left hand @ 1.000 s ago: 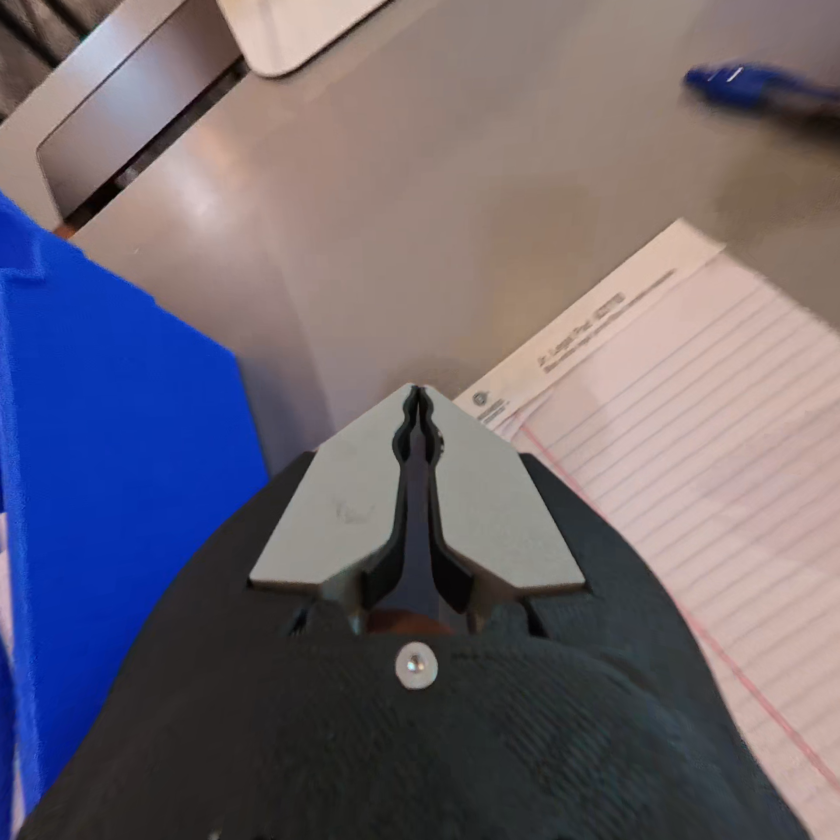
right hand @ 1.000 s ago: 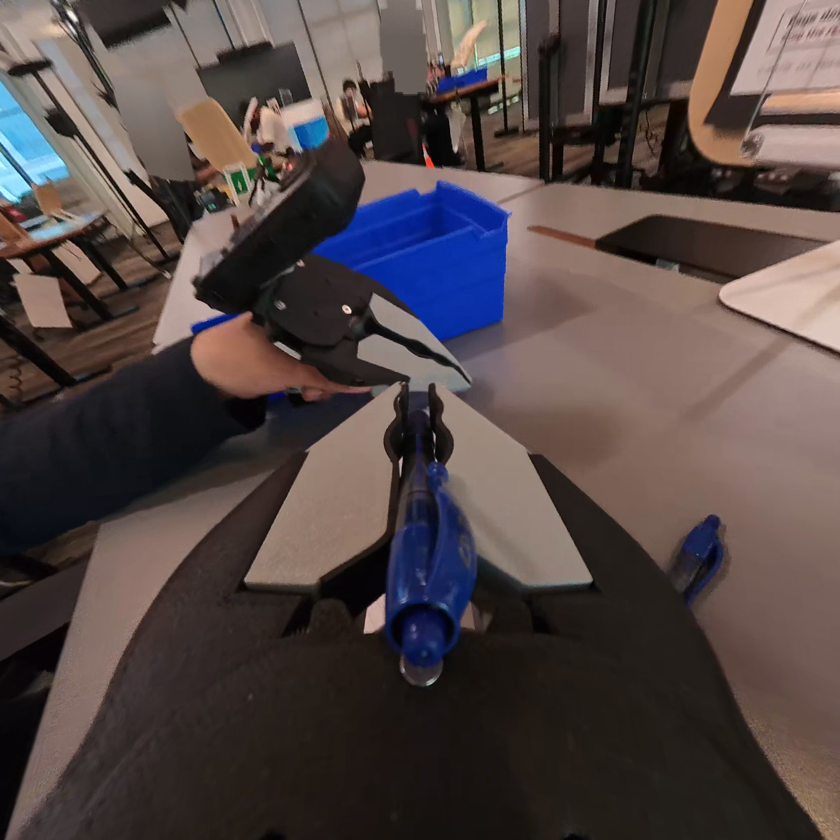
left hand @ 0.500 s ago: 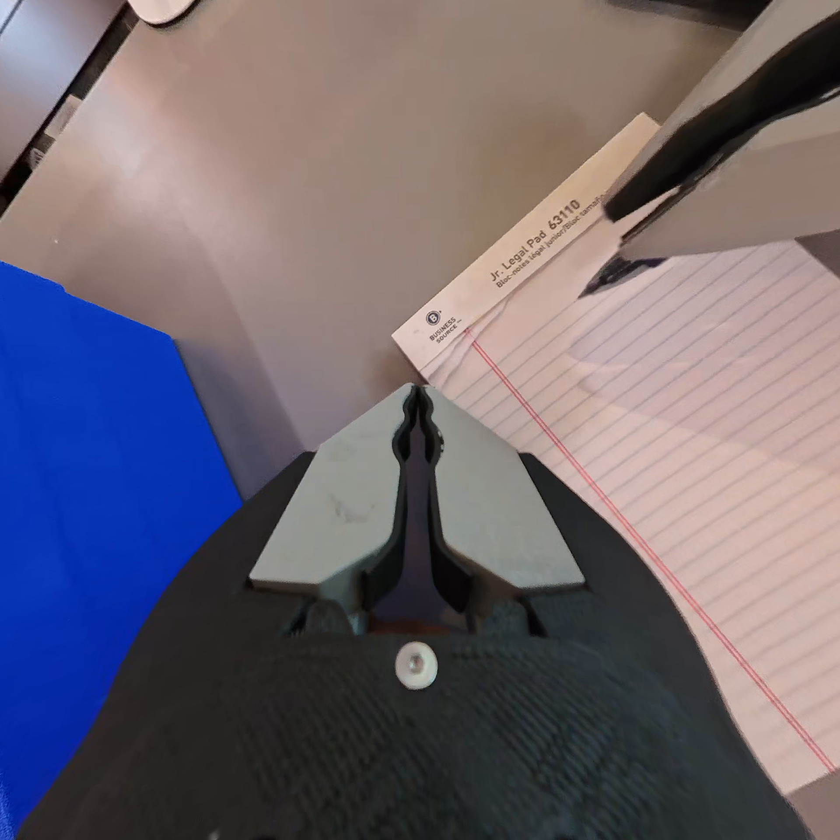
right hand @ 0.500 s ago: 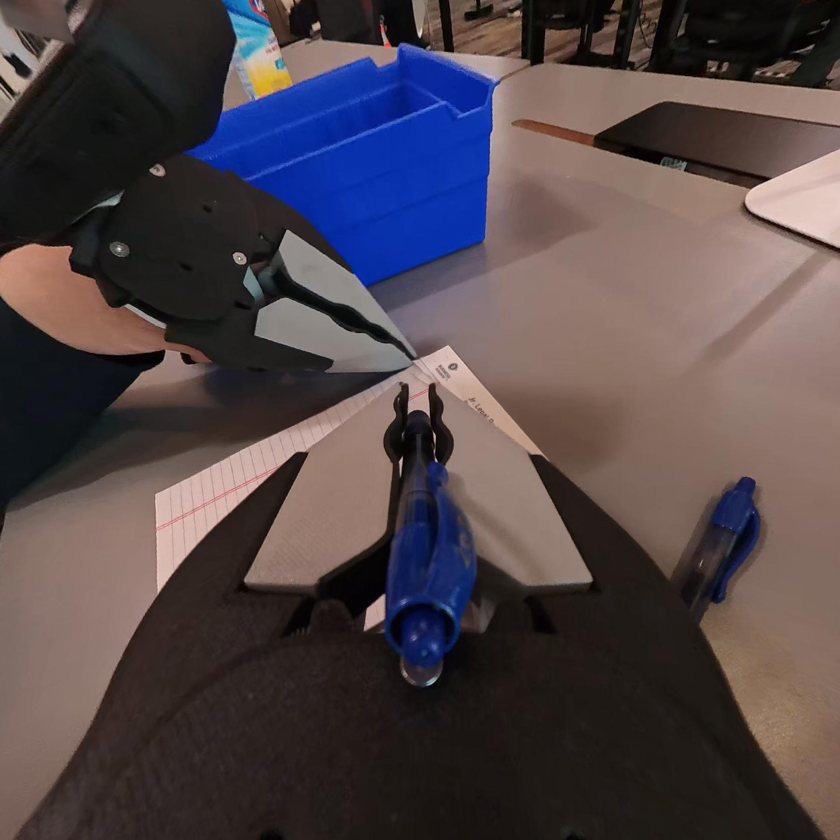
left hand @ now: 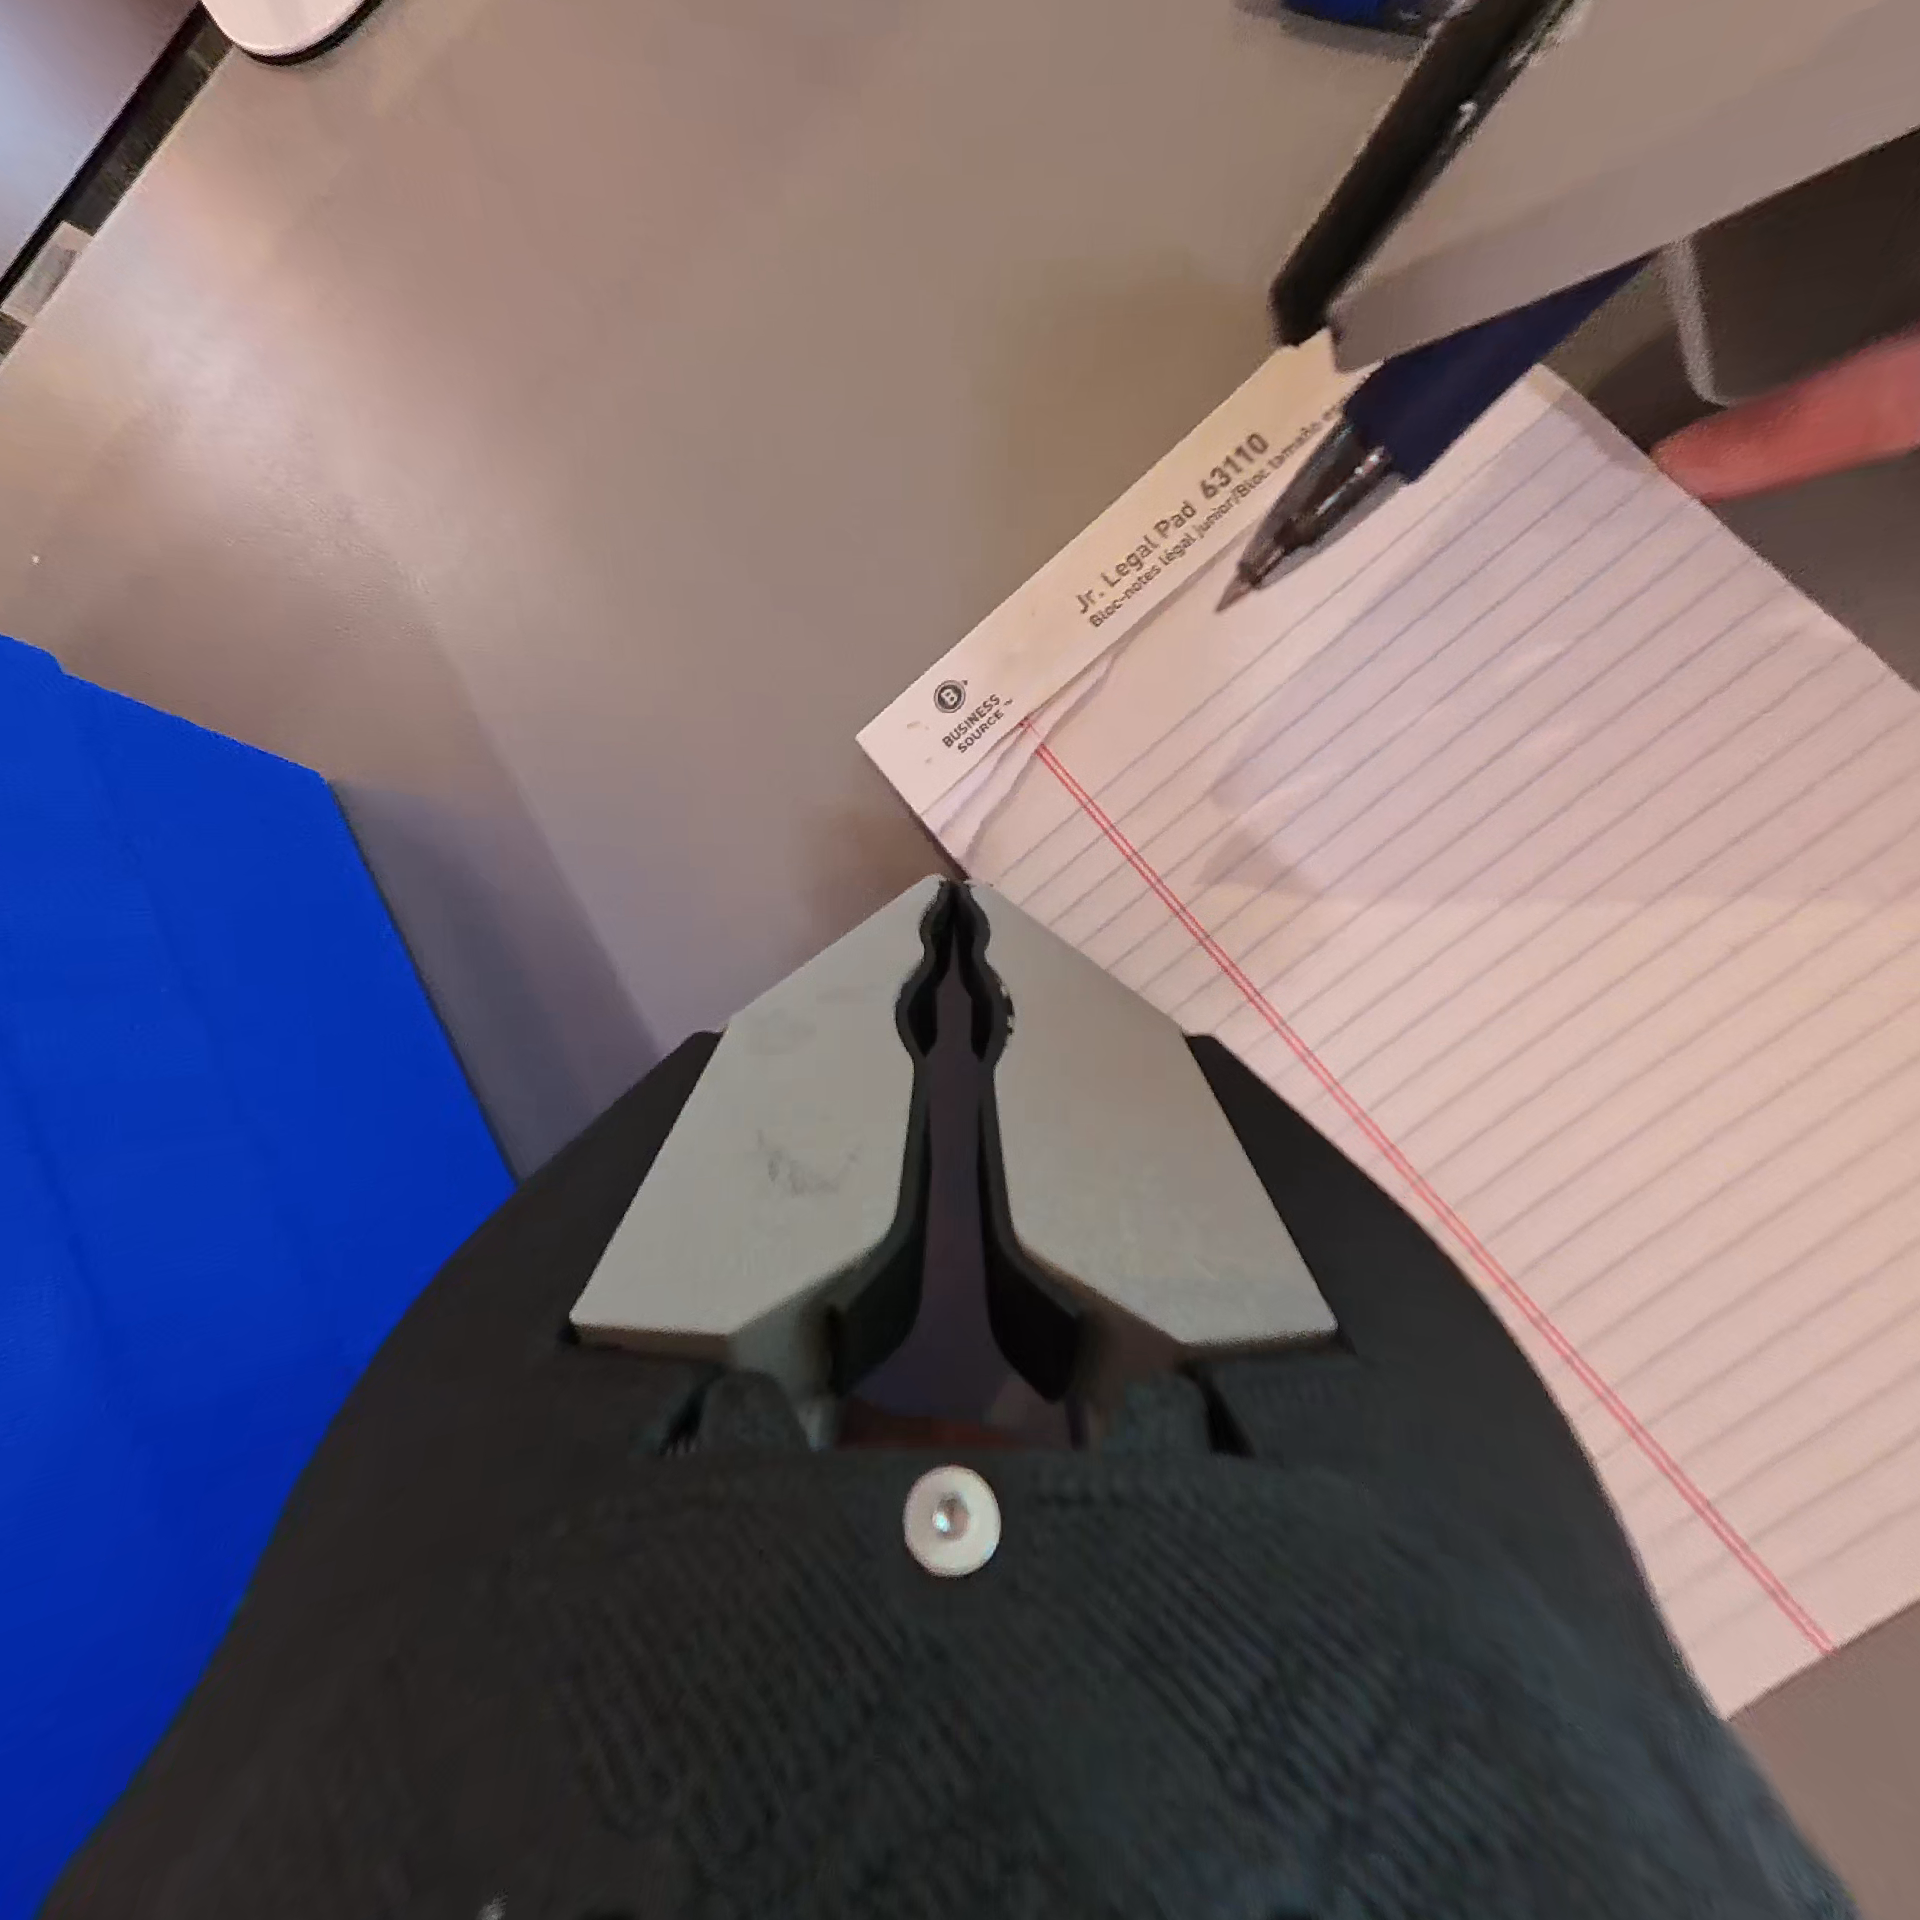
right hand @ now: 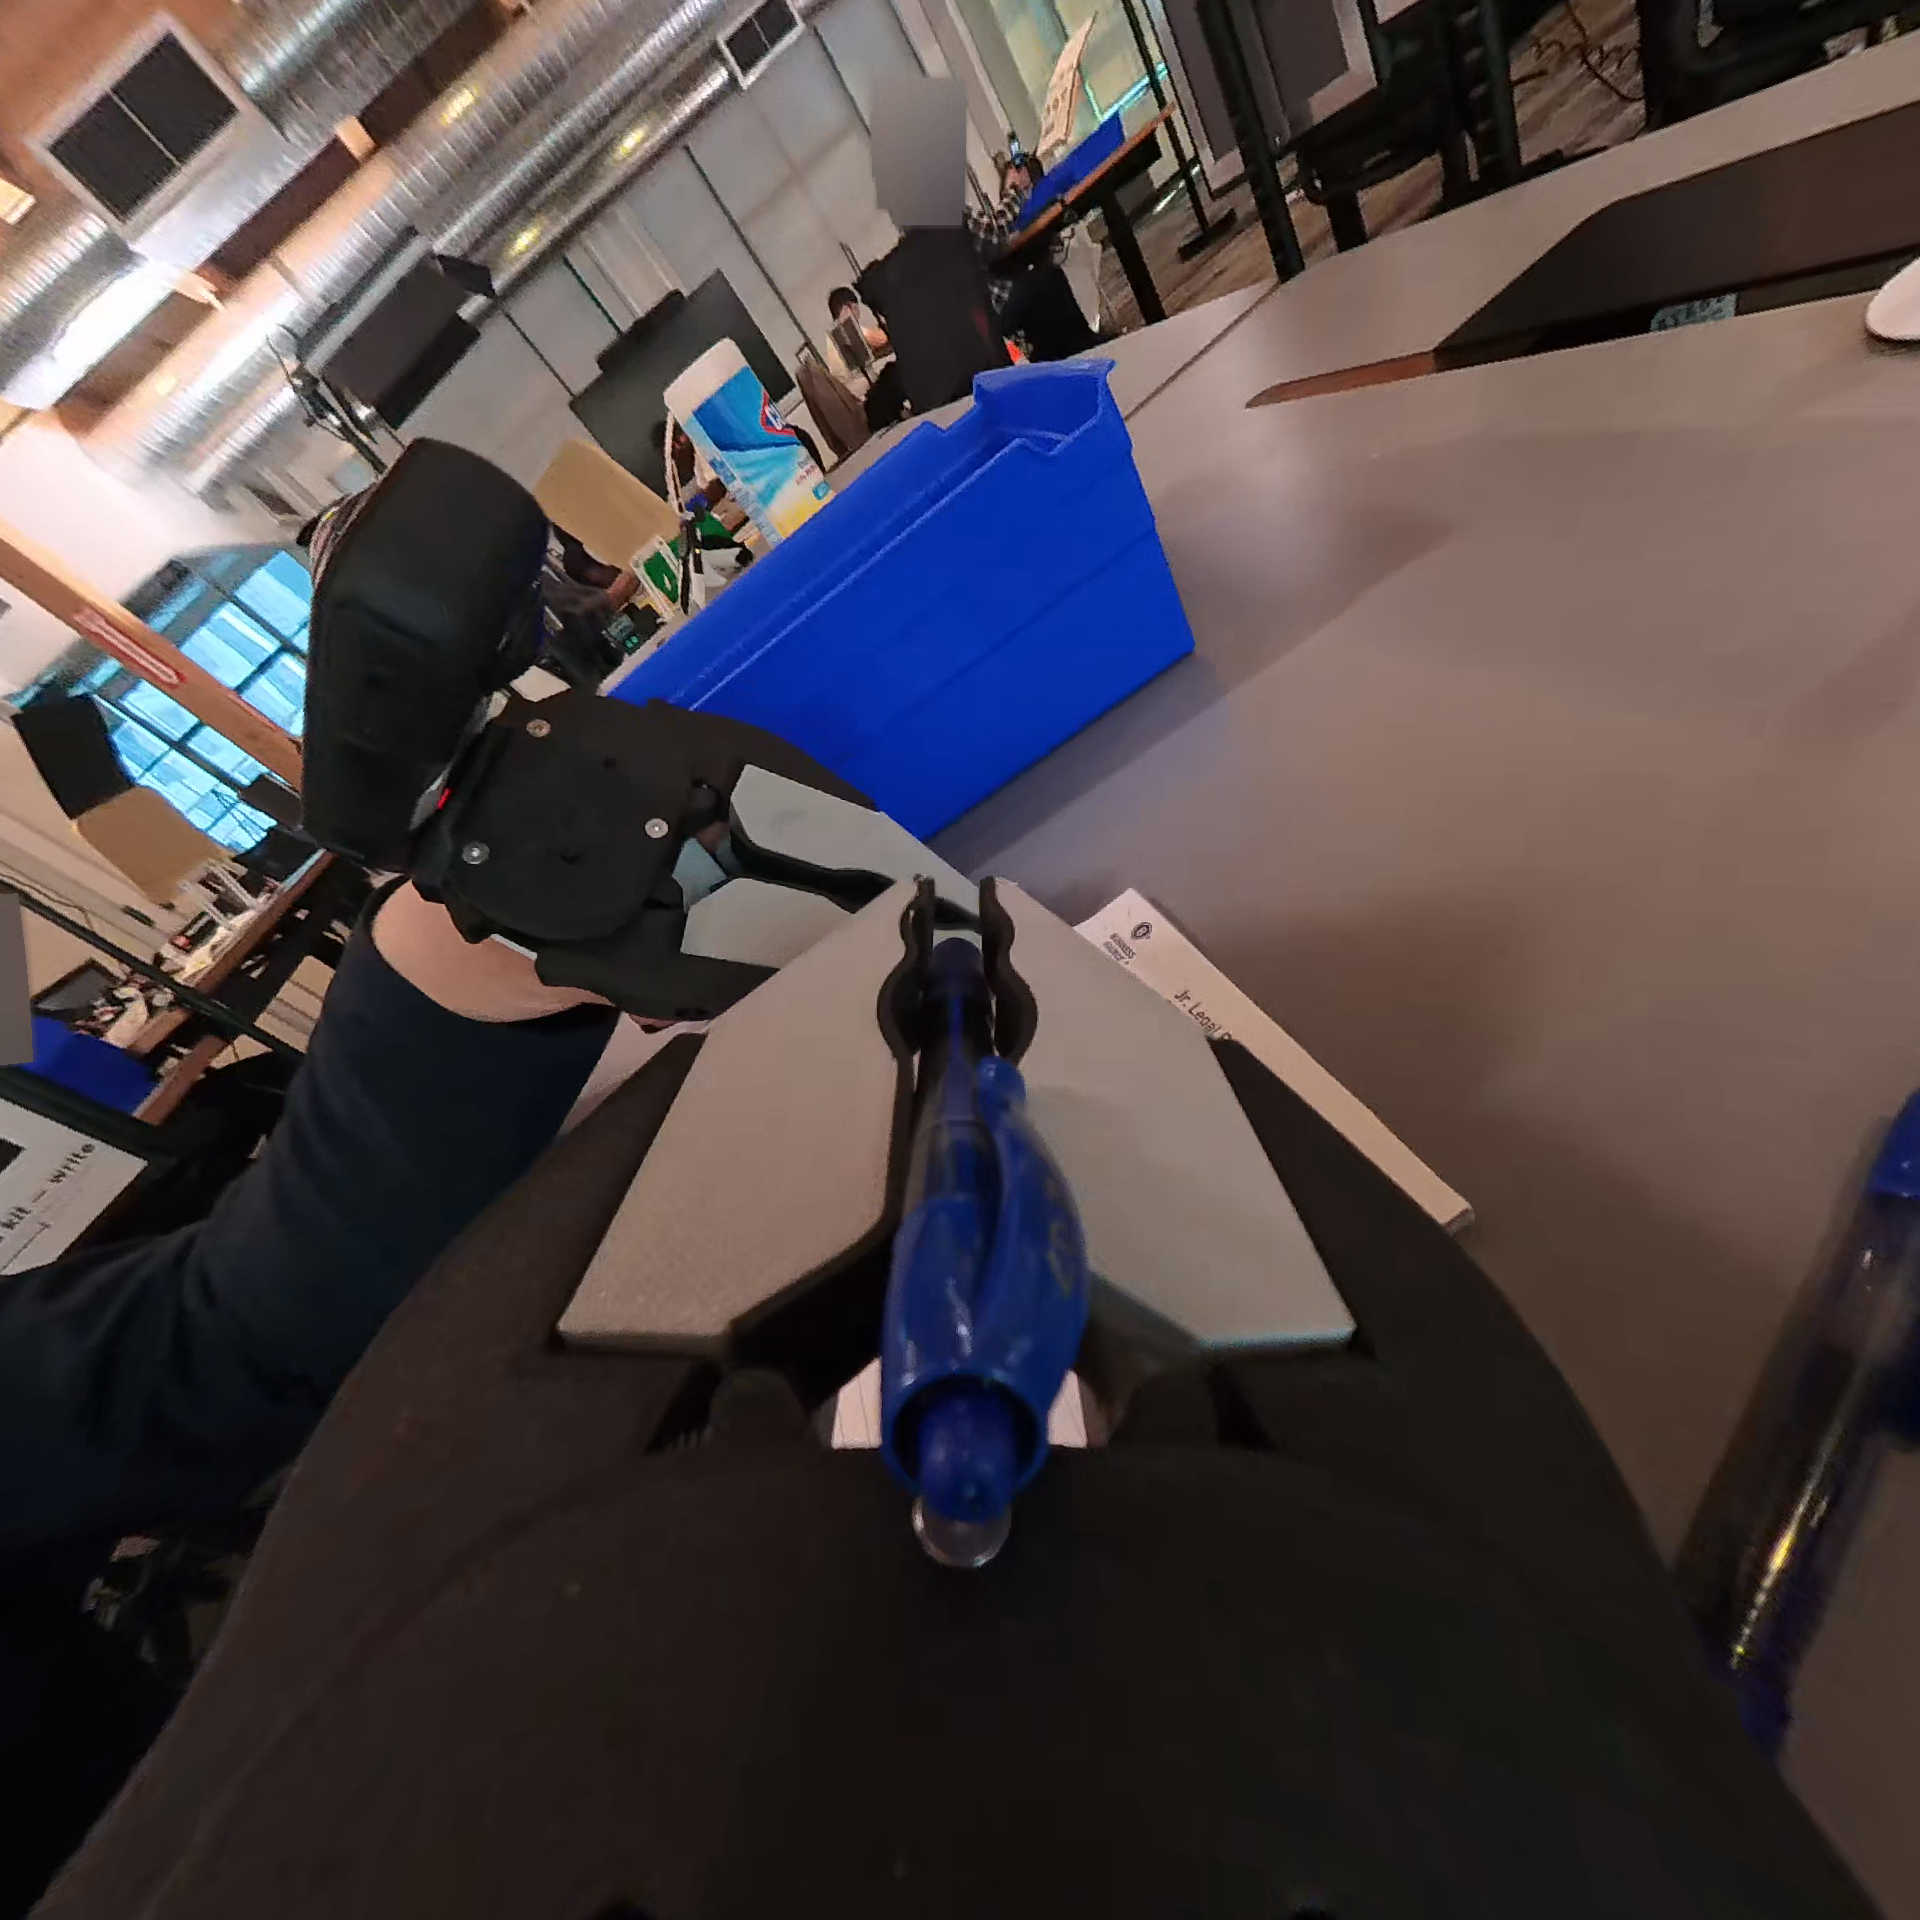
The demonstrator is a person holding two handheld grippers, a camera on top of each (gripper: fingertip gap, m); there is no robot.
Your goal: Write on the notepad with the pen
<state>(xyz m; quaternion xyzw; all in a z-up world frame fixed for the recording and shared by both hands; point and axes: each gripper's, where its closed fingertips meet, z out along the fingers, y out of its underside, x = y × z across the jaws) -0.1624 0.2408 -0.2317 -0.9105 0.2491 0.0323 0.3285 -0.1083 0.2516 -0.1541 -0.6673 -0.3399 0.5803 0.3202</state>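
The step in hand seems to be bringing the pen down to the notepad: its tip hangs at the top edge of the lined page, just under the header strip, and contact cannot be confirmed. The right gripper pinches the pen between its fingers. The left gripper, pressed together and empty, sits at the notepad's left edge; next, the tip should probably press gently and stroke.

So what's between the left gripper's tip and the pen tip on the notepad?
Only blank lined paper of the notepad, crossed by its red margin line; the left wrist view shows it between the left gripper and the pen.
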